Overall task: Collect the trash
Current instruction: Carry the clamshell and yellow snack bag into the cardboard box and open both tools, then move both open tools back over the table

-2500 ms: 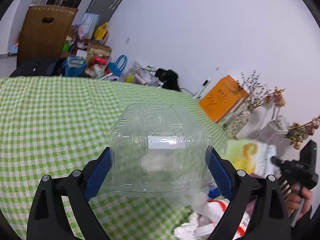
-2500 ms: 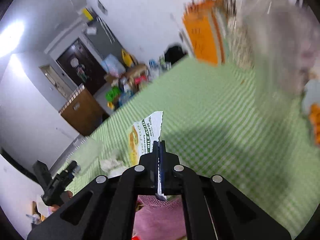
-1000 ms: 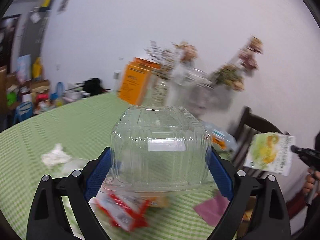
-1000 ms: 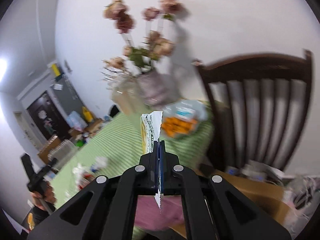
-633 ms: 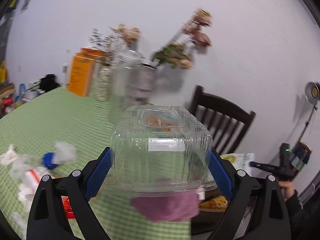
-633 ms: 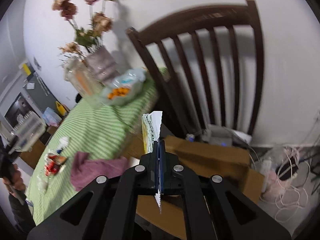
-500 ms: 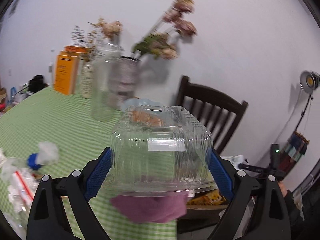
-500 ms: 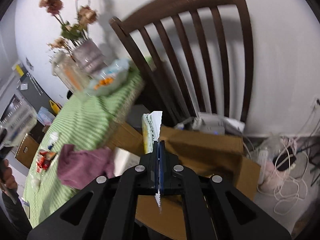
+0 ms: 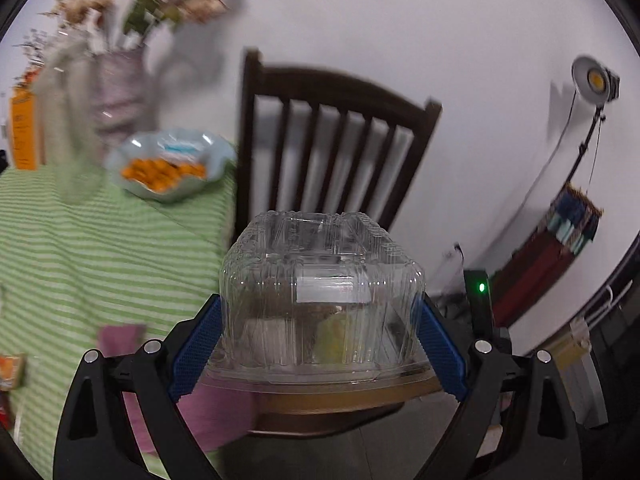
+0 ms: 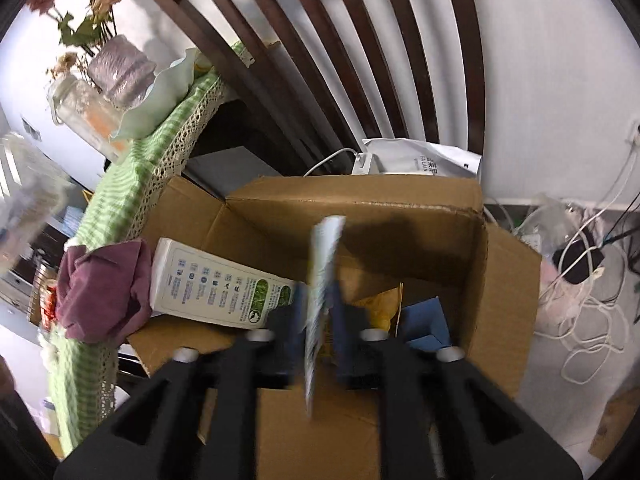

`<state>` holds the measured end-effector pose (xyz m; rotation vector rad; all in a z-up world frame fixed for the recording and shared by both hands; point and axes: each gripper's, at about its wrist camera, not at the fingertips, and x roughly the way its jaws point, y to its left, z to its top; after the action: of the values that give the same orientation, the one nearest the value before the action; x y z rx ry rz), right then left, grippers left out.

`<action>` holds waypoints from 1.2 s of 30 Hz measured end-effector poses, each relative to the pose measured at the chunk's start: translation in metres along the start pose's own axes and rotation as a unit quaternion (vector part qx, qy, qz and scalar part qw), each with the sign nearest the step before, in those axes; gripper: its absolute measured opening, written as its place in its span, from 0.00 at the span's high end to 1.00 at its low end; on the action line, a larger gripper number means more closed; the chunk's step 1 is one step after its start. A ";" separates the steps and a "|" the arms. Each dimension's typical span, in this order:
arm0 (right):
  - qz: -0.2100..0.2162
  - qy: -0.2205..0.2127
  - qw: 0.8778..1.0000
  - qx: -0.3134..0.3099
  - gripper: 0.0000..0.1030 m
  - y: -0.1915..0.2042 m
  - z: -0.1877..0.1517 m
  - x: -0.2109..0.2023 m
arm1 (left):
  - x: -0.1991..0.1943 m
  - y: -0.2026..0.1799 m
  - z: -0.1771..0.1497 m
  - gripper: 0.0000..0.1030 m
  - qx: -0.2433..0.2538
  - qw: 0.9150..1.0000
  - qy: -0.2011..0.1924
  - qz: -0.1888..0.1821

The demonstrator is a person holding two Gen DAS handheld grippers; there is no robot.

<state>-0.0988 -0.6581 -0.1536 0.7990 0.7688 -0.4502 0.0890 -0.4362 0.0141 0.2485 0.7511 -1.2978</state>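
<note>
Left tool (image 9: 320,344) is clamping the clear plastic clamshell (image 9: 322,292), blue pads (image 9: 198,344) pressing on both side walls just above the flanged rim. It's hanging in the air past the table (image 9: 80,248) edge, by the dark wooden chair (image 9: 332,136). The clamshell is reading as light, thin-walled and springy, so it's likely flexing under squeeze and slippery on the ribs. The grip low on the walls near the flange is the sensible spot, since the rim adds stiffness. It's sitting dome-up, flange level. Its longer side is running across the pads, as far as the fisheye lets me judge.

Right tool (image 10: 320,320) is opening, jaws parting, with the green-and-white wrapper (image 10: 322,280) between them and apparently no longer pinched. The wrapper is a flat, limp, near-weightless foil or paper. It handles best edge-on with a pinch at one end, and is bound to flutter as it drops. Right now it's standing on edge, long axis running up and away from the tool, upper end tipping toward the far wall of the cardboard box (image 10: 472,248).

The box is sitting open on the floor beside the table edge, under the chair back. A white carton (image 10: 216,292) is already lying inside against the left flap. A maroon cloth (image 10: 100,292) is draped over the table edge just beside the box.

Judgement: the wrapper is over the box opening, so it's probably landing inside.
</note>
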 end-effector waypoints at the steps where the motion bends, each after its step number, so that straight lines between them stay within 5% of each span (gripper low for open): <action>1: -0.001 -0.003 1.000 -0.001 0.66 -0.002 0.001 -0.002 | 0.008 -0.003 0.000 0.13 0.003 1.000 0.007 -0.002; 8: -0.030 -0.049 0.998 0.010 0.65 -0.026 0.008 -0.029 | 0.090 -0.034 -0.010 0.13 0.020 0.993 0.113 0.012; 17: -0.035 -0.058 0.998 0.017 0.65 -0.044 0.012 -0.035 | 0.172 -0.048 -0.022 0.10 0.026 0.980 0.196 0.037; 23: -0.037 -0.054 0.998 0.014 0.65 -0.047 0.009 -0.034 | 0.197 -0.032 -0.027 0.07 -0.040 0.974 0.219 0.048; 36: -0.044 -0.059 0.997 -0.011 0.65 -0.030 0.011 -0.036 | 0.173 -0.040 -0.012 0.07 -0.021 0.981 0.189 0.034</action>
<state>-0.1356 -0.6833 -0.1357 0.7145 0.7000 -0.5611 0.0602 -0.5750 -0.0937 0.4923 1.0807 -1.1808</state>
